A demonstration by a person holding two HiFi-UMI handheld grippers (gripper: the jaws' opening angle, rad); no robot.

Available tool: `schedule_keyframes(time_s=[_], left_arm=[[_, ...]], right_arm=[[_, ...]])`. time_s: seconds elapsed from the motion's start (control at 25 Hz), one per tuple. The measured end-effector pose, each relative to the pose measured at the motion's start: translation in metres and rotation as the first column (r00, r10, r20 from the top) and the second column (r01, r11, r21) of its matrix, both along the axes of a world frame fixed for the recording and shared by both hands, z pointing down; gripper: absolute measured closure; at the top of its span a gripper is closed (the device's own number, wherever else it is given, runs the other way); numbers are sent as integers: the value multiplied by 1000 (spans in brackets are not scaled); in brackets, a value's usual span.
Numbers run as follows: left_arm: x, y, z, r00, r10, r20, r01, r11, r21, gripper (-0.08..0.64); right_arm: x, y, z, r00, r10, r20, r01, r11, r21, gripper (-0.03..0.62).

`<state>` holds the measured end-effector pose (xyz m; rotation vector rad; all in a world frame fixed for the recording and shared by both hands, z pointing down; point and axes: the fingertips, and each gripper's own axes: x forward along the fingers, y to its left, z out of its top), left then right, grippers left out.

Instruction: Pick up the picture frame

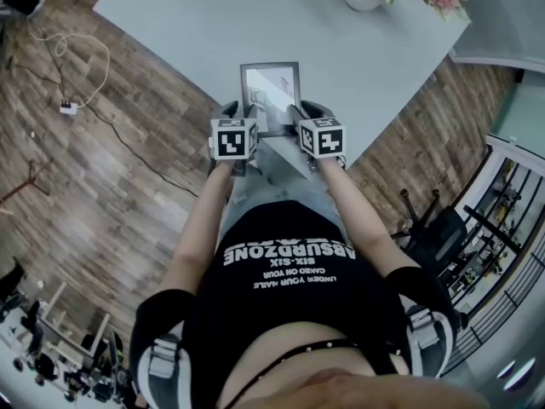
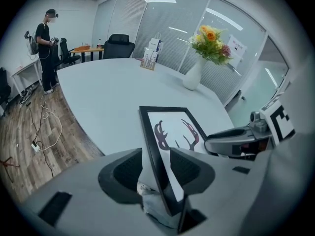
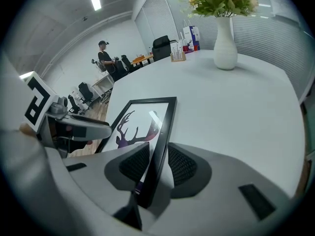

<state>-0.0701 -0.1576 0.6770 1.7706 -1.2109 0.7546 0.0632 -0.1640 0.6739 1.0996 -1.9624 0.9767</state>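
Head view showed the frame (image 1: 271, 88) face up over the near edge of the pale table (image 1: 170, 24), its long sides running away from the wearer. The left gripper (image 1: 241, 112) had the frame's left side close to the near corner. The right gripper (image 1: 305, 112) had the right side at the matching spot, so the two tools stood side by side with the frame between them.

Left gripper view showed that tool's jaws clamped on the black edge, one jaw on each face, with the frame running straight out from between them. Right gripper view showed the same on the other long edge: jaws closed tight on the frame. The print under the glass was a dark antlered deer on white. Whether the frame's far end touched the table could not be told.

A white vase (image 2: 193, 75) of flowers (image 2: 211, 38) stood on the table well beyond the frame. A black chair (image 2: 120, 45) stood past the table's far side. A person (image 2: 47, 48) stood on the wood floor (image 1: 128, 194) farther off, and a white cable (image 1: 81, 66) lay on that floor beside the table
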Motion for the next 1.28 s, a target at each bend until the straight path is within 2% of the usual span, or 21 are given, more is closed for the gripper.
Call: schedule_keyframes(time_s=[0.28,0.56,0.72,0.76,1.0,1.28], left_arm=[[-1,6,8,1000,-8,-2,8,999,-48,394],[0,3,10,1000,10,9,-10,999,-33,397],[3,3,13,1000,8,-6,-8,999,-32,400],[4,4,13,1000,4,-16,-5,999,-44,436],[4,5,9,1000,2,-18,-4,996,-90,443],[2,7,3,1000,6,-14,-7,996,-86,451]], right_arm=[[-1,1,2,1000,17,6,-17,1000,6,474],[2,0,4,998,51,47,-52,999,5,485],[4,0,5,997,66,48,-66,998,-5,488],[5,0,6,996,74,48,-73,997,-15,490],[5,0,4,995,88,38,-87,996,-24,499],[3,0,-6,995,92,25,-91,996,-23,503]])
